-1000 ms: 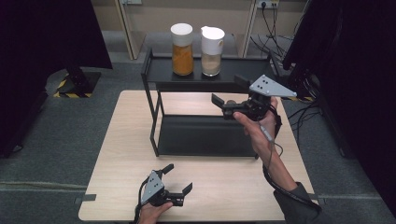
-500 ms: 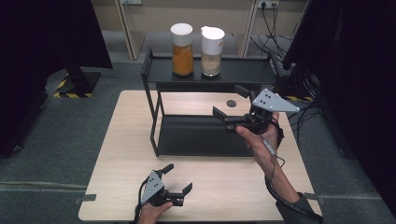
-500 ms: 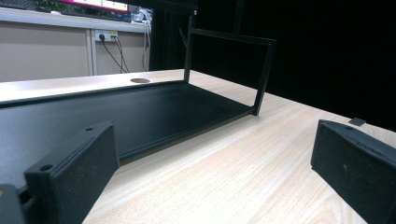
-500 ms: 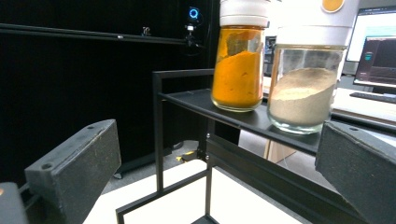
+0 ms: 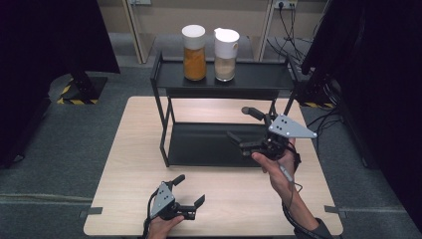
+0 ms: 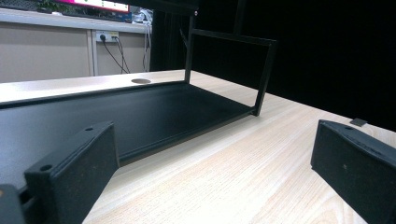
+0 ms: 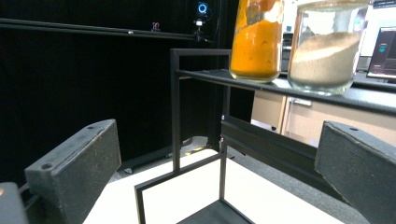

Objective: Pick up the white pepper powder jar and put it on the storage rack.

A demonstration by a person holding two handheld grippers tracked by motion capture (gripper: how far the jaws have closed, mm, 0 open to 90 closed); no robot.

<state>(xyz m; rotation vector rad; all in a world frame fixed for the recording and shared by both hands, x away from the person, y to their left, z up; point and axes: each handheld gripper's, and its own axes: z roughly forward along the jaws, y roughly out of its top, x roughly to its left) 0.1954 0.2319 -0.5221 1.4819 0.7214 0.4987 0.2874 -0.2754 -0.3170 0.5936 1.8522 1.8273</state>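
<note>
The right gripper (image 5: 244, 124) hangs above the right half of the rack's lower shelf (image 5: 209, 144), jaws spread wide and empty, touching nothing. Its own view looks up at the orange-filled jar (image 7: 256, 39) and the pale-filled jar (image 7: 327, 46), side by side at the middle of the rack's top shelf (image 5: 259, 79), so a reach for one seems likely. The left gripper (image 5: 191, 191), also wide open and empty, rests low by the table's (image 5: 129, 149) near edge, apparently parked out of the way.
</note>
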